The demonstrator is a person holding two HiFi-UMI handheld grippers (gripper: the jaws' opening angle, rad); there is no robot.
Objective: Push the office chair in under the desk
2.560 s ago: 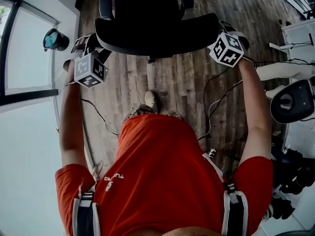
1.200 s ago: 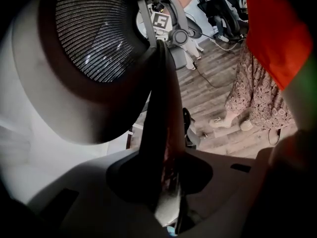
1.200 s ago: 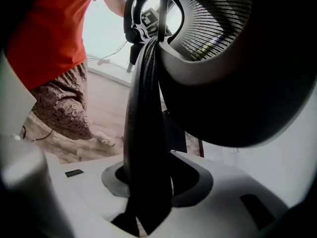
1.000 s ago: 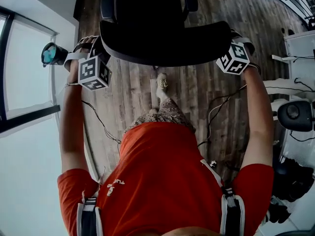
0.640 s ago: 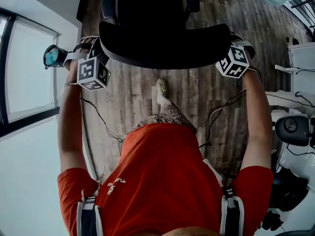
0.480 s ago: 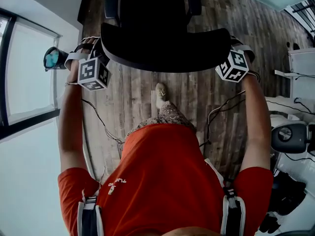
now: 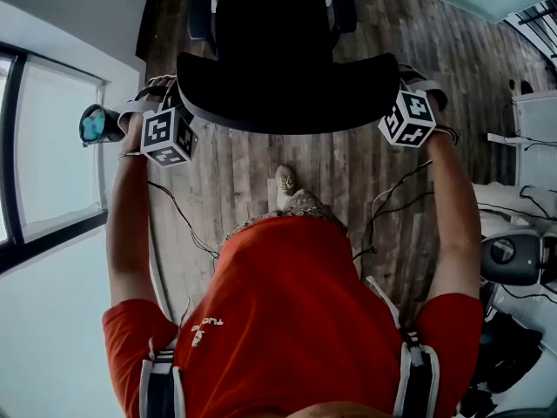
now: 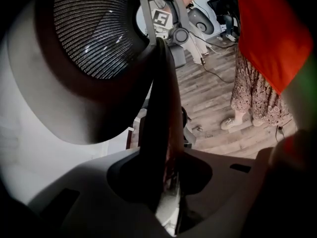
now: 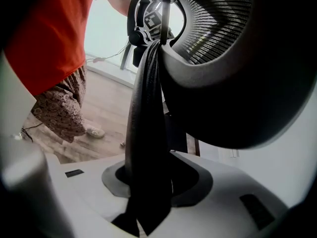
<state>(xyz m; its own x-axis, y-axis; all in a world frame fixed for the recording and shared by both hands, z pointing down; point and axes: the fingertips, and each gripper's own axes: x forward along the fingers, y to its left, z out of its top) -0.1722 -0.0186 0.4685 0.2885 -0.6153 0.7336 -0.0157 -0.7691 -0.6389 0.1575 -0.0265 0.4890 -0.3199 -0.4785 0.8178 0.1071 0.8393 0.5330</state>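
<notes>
Black chair (image 7: 278, 68): left gripper (image 7: 172, 103), right gripper (image 7: 407, 90) outstretched

The floor (image 7: 252, 172) is of dark wooden planks, and the office chair (image 7: 278, 68) stands on it. Just behind the chair's back, a light shoe (image 7: 285, 181) is planted on the planks. A thin black cable (image 7: 178, 216) trails behind the chair's left corner. A second cable (image 7: 396, 194) loops behind its right corner.

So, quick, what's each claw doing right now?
Left claw: shut on the chair backrest edge, just tightened further.
Right claw: shut on the chair backrest's opposite edge.
</notes>
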